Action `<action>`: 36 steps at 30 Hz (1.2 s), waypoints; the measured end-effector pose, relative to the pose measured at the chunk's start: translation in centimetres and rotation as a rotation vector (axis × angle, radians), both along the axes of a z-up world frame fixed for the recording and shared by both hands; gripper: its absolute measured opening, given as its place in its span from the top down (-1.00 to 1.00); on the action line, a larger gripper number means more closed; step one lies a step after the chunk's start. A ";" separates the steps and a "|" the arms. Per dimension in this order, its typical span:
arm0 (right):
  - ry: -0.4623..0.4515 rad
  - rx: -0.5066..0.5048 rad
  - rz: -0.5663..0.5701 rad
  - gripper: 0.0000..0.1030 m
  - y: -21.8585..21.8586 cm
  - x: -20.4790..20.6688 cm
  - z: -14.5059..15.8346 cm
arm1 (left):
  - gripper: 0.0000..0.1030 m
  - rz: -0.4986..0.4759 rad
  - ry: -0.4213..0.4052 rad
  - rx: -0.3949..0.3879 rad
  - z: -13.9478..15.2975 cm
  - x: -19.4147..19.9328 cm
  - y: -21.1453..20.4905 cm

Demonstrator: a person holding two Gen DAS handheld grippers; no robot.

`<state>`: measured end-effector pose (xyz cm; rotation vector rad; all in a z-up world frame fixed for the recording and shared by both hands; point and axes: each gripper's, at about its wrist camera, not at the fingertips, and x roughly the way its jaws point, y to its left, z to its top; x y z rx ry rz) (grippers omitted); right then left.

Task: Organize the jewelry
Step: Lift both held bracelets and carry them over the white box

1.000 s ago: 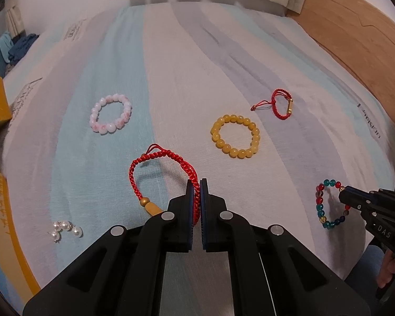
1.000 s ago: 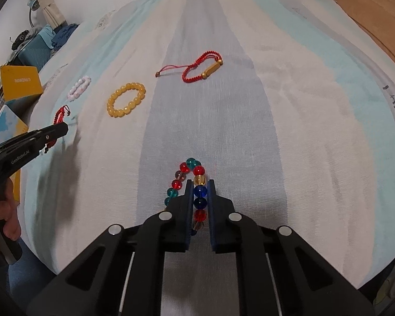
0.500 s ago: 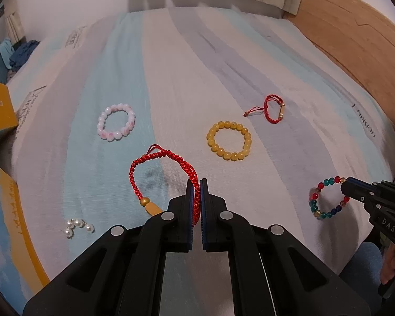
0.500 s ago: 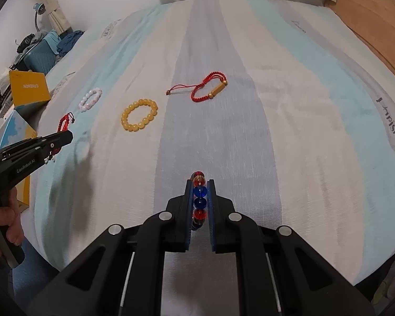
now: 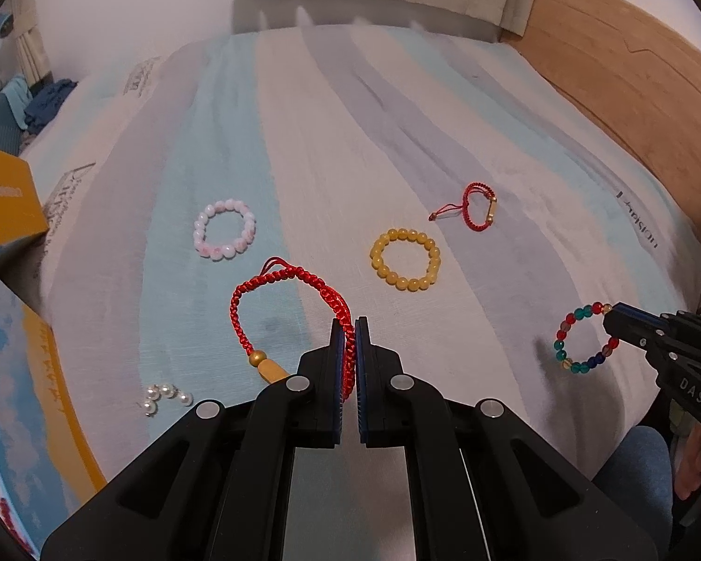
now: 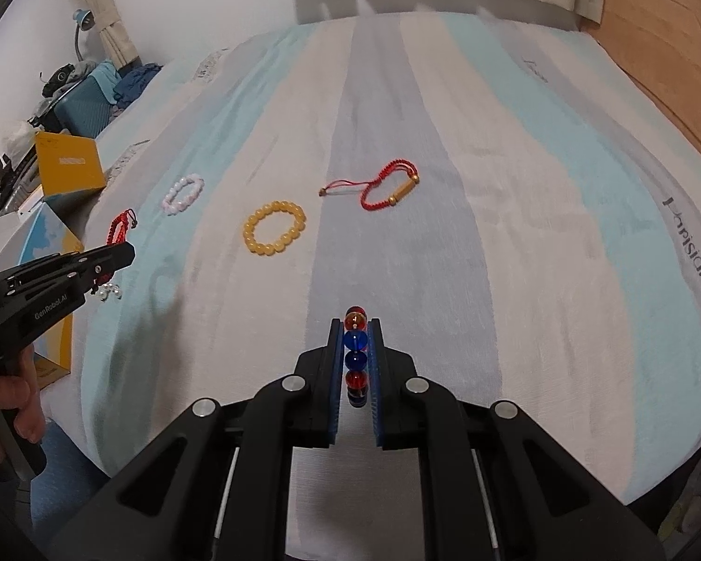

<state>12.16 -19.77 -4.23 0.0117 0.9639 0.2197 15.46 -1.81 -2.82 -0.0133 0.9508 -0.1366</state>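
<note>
A red braided bracelet (image 5: pixel 299 308) and a multicoloured bead bracelet (image 5: pixel 584 339) hung lifted; pink (image 5: pixel 224 229), yellow (image 5: pixel 405 259) and small red (image 5: pixel 479 205) bracelets and pearls (image 5: pixel 166 395) lay on the bed (image 5: pixel 397 117).

Left gripper (image 5: pixel 349 327) pinches red braided bracelet (image 5: pixel 275 290), seemingly lifted off bed (image 5: pixel 350 140).

Left gripper (image 5: pixel 349 327), right gripper (image 6: pixel 355 327): matte black frames, blue ribbed pads, silver round screws. White lettering "GenRobot.AI", "DAS". Blue trousers.
</note>
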 end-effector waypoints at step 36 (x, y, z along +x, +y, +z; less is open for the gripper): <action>-0.110 0.013 0.201 0.82 14.6 -1.1 6.5 | 0.93 0.138 -0.091 -0.016 7.0 -7.2 10.8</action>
